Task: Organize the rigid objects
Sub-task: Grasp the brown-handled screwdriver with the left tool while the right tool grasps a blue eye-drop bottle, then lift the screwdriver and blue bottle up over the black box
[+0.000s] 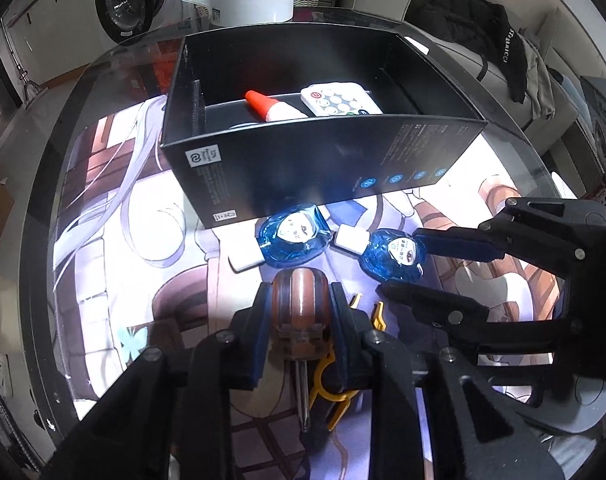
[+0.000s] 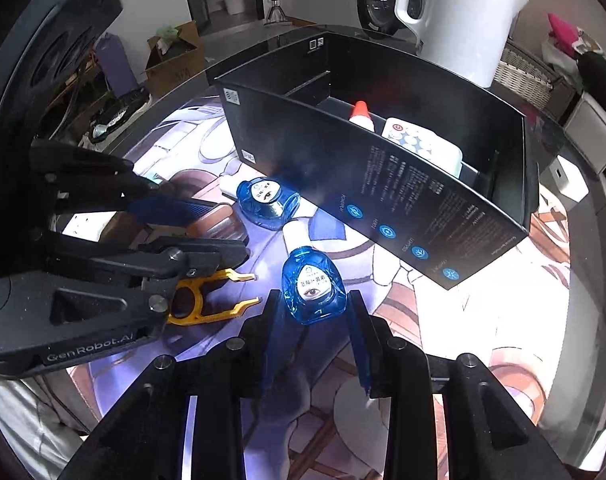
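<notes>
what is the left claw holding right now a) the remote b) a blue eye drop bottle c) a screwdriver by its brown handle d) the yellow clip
c: the left claw is closed on the brown handle of the screwdriver, whose metal shaft points back toward the camera.

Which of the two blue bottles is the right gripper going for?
The bottle farther from the black box, between the open jaws of the right gripper. The other bottle lies against the box.
</notes>
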A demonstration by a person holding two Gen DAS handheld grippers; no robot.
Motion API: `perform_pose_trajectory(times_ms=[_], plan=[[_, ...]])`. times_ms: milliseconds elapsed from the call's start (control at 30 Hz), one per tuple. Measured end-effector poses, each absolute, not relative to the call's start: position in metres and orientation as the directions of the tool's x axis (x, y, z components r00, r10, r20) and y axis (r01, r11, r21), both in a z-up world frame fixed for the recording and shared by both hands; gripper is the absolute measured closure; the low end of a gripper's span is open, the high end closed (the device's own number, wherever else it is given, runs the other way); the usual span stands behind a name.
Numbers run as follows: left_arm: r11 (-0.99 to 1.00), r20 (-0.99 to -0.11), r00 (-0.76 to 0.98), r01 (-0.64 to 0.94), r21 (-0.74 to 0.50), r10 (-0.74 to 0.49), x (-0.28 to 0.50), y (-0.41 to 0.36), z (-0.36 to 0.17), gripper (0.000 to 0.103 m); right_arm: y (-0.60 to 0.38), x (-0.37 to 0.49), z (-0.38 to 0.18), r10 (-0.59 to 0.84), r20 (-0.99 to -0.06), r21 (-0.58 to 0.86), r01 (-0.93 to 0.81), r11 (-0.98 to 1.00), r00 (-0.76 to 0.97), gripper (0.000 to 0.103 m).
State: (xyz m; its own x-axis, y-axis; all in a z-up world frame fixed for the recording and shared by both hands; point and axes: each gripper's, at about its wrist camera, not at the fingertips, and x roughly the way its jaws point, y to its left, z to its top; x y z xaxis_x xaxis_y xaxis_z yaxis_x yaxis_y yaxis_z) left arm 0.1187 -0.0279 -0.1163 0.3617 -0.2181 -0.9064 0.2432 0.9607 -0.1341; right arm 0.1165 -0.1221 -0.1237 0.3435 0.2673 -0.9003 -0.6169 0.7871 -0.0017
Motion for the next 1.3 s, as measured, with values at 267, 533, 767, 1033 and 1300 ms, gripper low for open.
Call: perform_pose_trajectory(times_ms=[267,533,767,1033,1300], plan=[[0.960,-0.904,0.357,0.229,-0.159,-0.235,0.120,-0.016,-0.117,0.078,-0.112,0.120,-0.124,0.268,-0.887,-0.033,-0.631,0.775,0.376,0.057],[0.961,-0.904,0.360,0.232,-0.153,-0.231,0.117,-0.015,-0.115,0.078,-0.104,0.120,-0.126,0.271,-0.894,-0.024,-0.641,0.767,0.358,0.073],[0.959,-0.850,0.470,0.249,-0.132,-0.239,0.108,-0.012,-0.085,0.078,-0.112,0.113,-0.112,0.296,-0.864,-0.022,-0.619,0.785,0.407,0.073],[0.958,-0.696,0.663,0.255,-0.133,-0.274,0.095,0.003,-0.037,0.078,-0.126,0.094,-0.074,0.396,-0.735,-0.019,-0.600,0.800,0.550,0.073],[0.966,-0.536,0.805,0.230,-0.116,-0.256,0.081,0.008,-0.007,0.078,-0.138,0.071,-0.033,0.439,-0.530,-0.043,-0.540,0.841,0.726,0.073]])
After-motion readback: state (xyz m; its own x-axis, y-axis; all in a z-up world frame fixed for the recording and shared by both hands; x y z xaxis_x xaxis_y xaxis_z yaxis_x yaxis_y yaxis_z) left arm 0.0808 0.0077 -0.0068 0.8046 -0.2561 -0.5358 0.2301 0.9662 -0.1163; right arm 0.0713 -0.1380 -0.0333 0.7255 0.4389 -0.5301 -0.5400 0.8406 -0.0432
